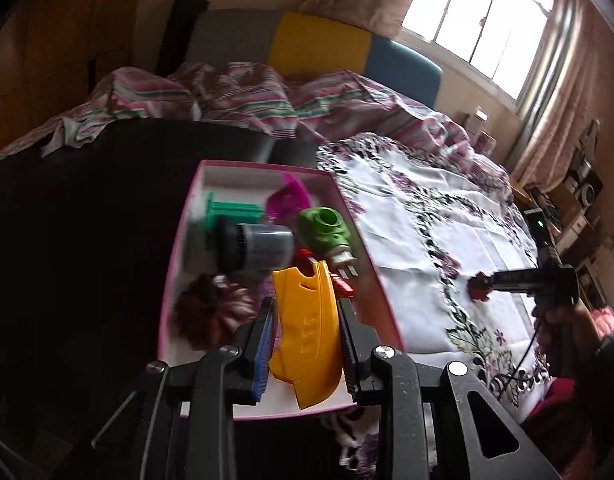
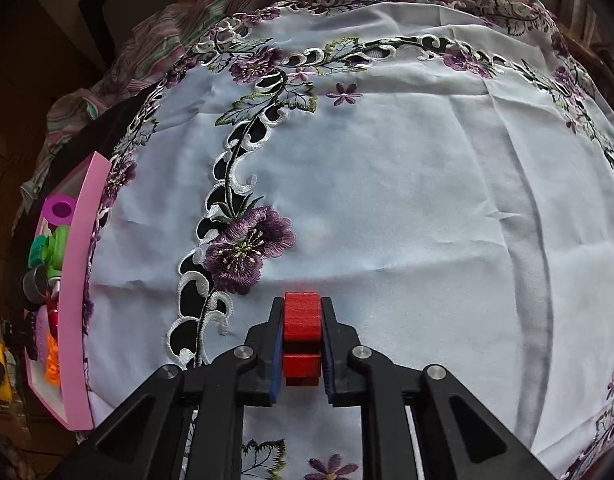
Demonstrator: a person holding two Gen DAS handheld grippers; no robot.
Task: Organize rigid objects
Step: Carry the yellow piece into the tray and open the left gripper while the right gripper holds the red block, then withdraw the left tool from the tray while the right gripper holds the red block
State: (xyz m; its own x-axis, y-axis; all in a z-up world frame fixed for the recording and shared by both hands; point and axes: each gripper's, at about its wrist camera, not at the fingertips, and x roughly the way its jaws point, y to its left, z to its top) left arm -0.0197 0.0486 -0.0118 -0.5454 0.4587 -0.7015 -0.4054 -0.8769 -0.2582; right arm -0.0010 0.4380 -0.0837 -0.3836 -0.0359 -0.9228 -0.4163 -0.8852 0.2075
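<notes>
My left gripper (image 1: pixel 305 310) is shut on a curved yellow plastic piece (image 1: pixel 305 332) and holds it over the near end of the pink-rimmed box (image 1: pixel 377 276). Inside the box lie a grey cylinder (image 1: pixel 259 246), a green toy head with a plug (image 1: pixel 325 232), a teal part (image 1: pixel 231 214), a magenta piece (image 1: pixel 287 198), a red piece (image 1: pixel 339 280) and a brown ruffled thing (image 1: pixel 215 312). My right gripper (image 2: pixel 302 308) is shut on a red block (image 2: pixel 301 338) low over the white embroidered cloth (image 2: pixel 387 200). In the left wrist view the right gripper (image 1: pixel 481 286) is out on the cloth (image 1: pixel 427 216).
The pink box (image 2: pixel 77 280) sits at the cloth's left edge, on a dark surface (image 1: pixel 87 240). A bed with a striped quilt (image 1: pixel 235 96) lies behind it. A person's hand (image 1: pixel 563 320) holds the right gripper's handle. Shelves with clutter (image 1: pixel 579 192) stand at the far right under a bright window.
</notes>
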